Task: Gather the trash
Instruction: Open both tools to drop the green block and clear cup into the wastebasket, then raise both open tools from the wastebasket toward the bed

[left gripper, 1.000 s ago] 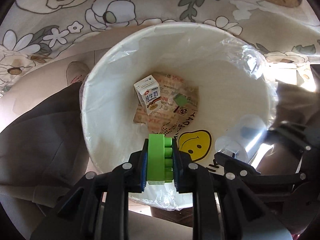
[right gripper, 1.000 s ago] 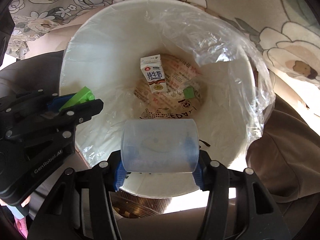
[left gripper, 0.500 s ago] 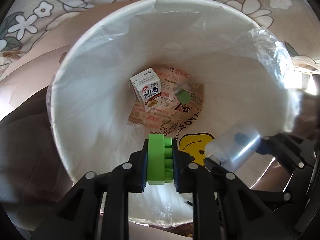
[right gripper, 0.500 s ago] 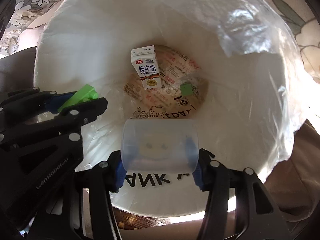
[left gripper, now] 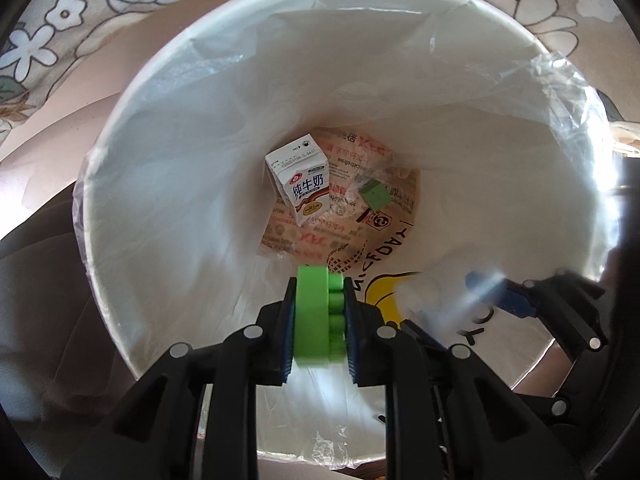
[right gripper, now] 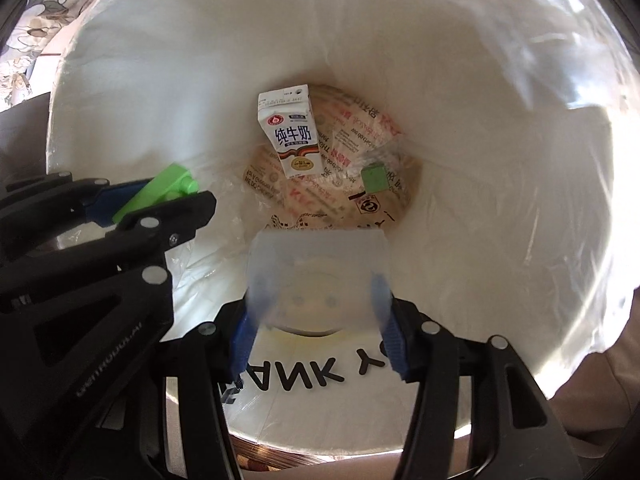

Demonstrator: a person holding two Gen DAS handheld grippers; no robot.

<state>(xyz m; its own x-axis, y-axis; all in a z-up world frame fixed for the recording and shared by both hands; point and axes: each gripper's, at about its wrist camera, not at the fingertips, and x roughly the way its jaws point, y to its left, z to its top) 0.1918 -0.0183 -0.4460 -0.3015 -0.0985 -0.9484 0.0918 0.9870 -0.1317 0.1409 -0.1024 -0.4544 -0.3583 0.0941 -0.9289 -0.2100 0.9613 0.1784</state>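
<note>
Both tools sank inside the bin rim (left gripper: 120,128), jaws just opening; brick (left gripper: 316,316), cup (right gripper: 316,276) between.

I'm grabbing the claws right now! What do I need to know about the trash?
Left claw: jaws have just been opening; green block between them, pads seem to touch it.
Right claw: jaws have just been opening; clear cup between them, blurred, apparently slipping free.
Both hang inside the lined bin.
Done: milk carton and small green cube lie at the bottom.
Left: let block and cup drop, then lift out.
</note>
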